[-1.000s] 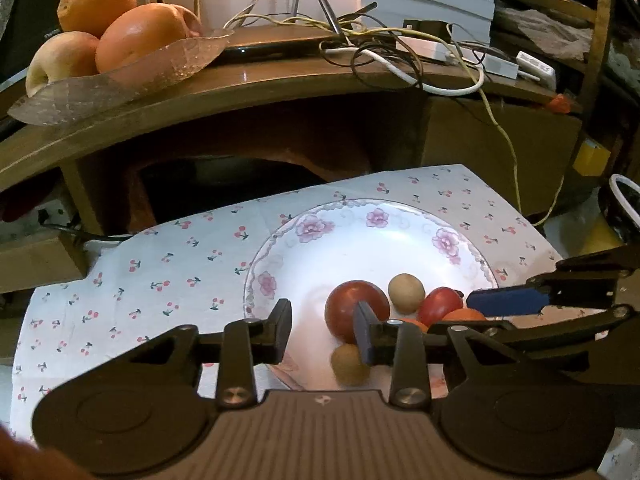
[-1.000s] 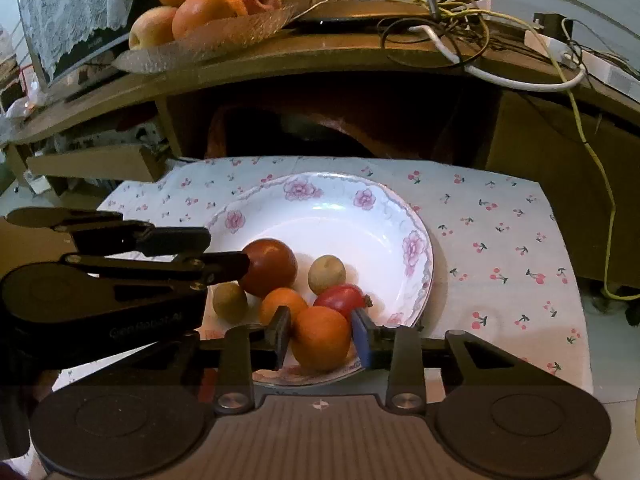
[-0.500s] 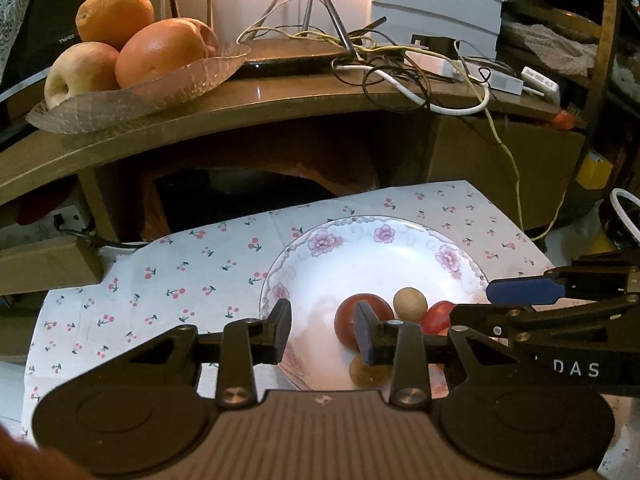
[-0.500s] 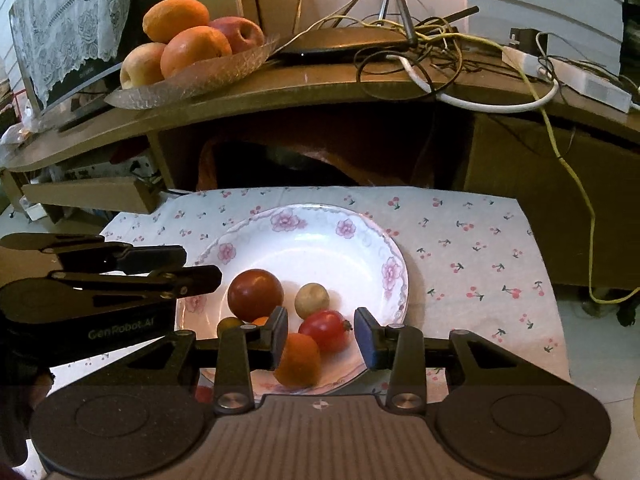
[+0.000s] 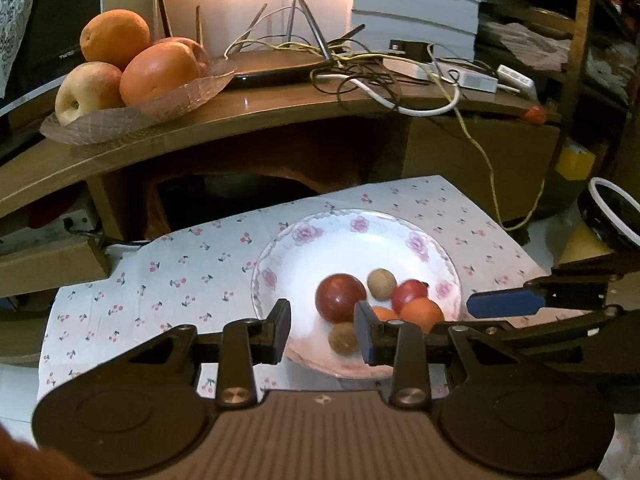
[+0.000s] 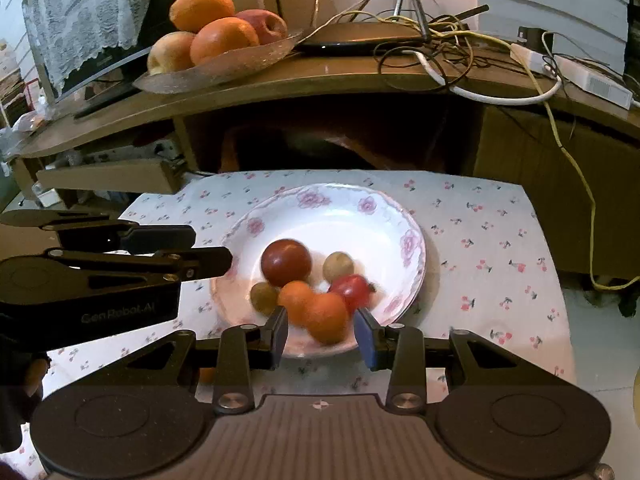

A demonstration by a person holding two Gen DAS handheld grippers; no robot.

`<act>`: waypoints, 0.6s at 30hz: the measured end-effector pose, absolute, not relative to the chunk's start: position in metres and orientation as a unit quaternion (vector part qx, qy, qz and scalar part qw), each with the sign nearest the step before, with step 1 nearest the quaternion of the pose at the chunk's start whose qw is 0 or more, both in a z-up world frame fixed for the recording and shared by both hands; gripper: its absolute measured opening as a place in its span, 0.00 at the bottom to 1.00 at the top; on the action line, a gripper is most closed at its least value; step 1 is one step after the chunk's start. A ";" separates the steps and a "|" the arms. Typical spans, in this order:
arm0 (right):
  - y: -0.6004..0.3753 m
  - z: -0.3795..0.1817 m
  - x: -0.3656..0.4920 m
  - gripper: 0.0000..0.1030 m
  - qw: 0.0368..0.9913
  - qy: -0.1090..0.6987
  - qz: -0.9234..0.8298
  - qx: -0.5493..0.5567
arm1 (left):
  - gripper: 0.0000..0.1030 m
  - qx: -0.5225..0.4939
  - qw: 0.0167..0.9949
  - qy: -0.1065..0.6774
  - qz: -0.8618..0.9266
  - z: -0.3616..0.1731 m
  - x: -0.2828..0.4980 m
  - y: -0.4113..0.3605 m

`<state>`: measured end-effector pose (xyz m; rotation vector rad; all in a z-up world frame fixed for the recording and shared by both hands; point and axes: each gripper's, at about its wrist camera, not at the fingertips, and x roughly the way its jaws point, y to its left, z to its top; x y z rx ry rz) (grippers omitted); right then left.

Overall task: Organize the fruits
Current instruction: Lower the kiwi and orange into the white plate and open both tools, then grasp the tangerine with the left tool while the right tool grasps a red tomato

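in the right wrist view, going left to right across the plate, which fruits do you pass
Small brown fruit → dark red round fruit → front orange fruit, which lies between the fingers of the right hand-held gripper → small red fruit.

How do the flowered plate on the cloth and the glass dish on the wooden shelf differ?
The flowered plate is opaque white with pink flowers; the glass dish is clear and textured. The plate lies low on the cherry-print cloth; the dish sits higher, on the wooden shelf. The plate holds small fruits, the dish larger oranges and apples. Both are shallow and hold fruit.
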<state>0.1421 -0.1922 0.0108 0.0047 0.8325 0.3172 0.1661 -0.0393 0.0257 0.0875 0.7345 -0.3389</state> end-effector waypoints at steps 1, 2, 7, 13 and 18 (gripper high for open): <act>-0.192 0.012 0.140 0.38 0.902 0.402 0.154 0.005 | 0.39 0.044 0.918 0.358 -0.166 0.026 0.163 -0.039; -0.193 0.013 0.137 0.38 0.902 0.403 0.155 0.009 | 0.39 0.046 0.917 0.360 -0.167 0.027 0.159 -0.039; -0.189 0.013 0.127 0.38 0.897 0.411 0.161 0.015 | 0.40 0.052 0.912 0.373 -0.165 0.025 0.141 -0.029; -0.184 0.007 0.109 0.39 0.889 0.426 0.166 0.023 | 0.40 0.070 0.902 0.391 -0.171 0.019 0.121 -0.022; -0.176 -0.002 0.108 0.39 0.883 0.436 0.171 0.018 | 0.40 0.094 0.891 0.403 -0.185 0.009 0.112 -0.023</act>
